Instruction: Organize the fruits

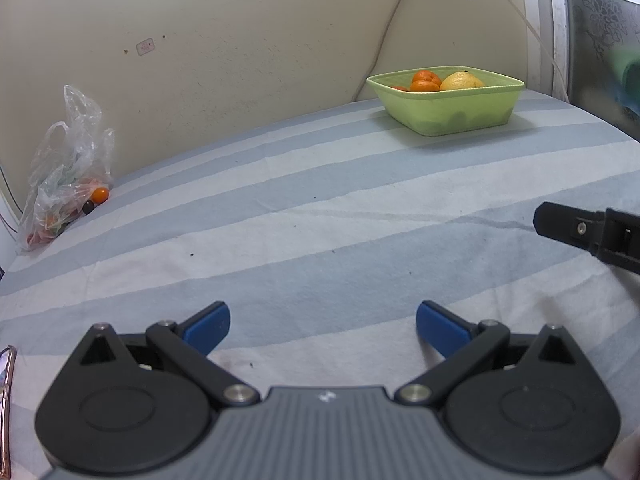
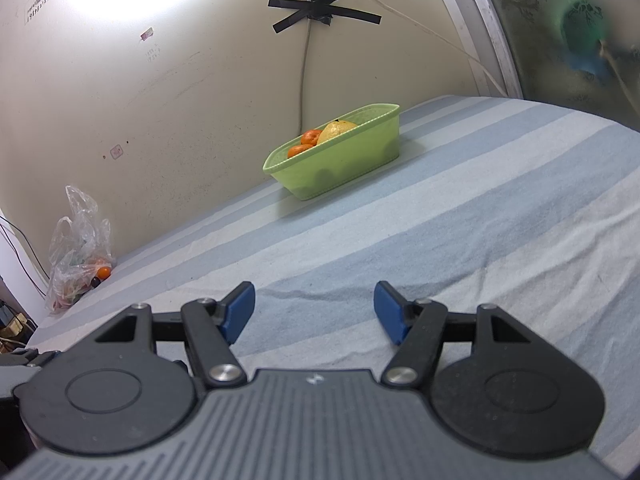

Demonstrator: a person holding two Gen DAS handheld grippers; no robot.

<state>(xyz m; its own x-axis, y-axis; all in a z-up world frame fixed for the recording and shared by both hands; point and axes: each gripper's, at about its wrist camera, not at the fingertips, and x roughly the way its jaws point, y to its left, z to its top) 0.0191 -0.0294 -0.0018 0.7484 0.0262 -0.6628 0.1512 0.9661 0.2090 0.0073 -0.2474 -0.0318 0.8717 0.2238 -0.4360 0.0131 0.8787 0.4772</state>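
Note:
A light green basket (image 1: 448, 116) (image 2: 344, 164) stands at the back of the striped bed near the wall. In it lie orange tangerines (image 1: 425, 80) (image 2: 308, 141) and a yellow fruit (image 1: 461, 81) (image 2: 338, 129). A clear plastic bag (image 1: 64, 176) (image 2: 78, 252) leans on the wall at the far left, with a small orange fruit (image 1: 100, 195) (image 2: 104, 272) and a dark one (image 1: 88, 207) at its mouth. My left gripper (image 1: 322, 326) is open above bare sheet. My right gripper (image 2: 314, 312) is open too, nothing between its blue pads; one of its fingers (image 1: 568, 226) shows at the right edge of the left wrist view.
The blue-and-white striped sheet (image 1: 320, 200) (image 2: 460, 240) covers the whole bed. A cream wall with taped cables (image 2: 320, 8) runs along the back. A frosted window (image 2: 568, 32) stands at the right. Cluttered wires and boxes (image 2: 12, 320) sit past the bed's left edge.

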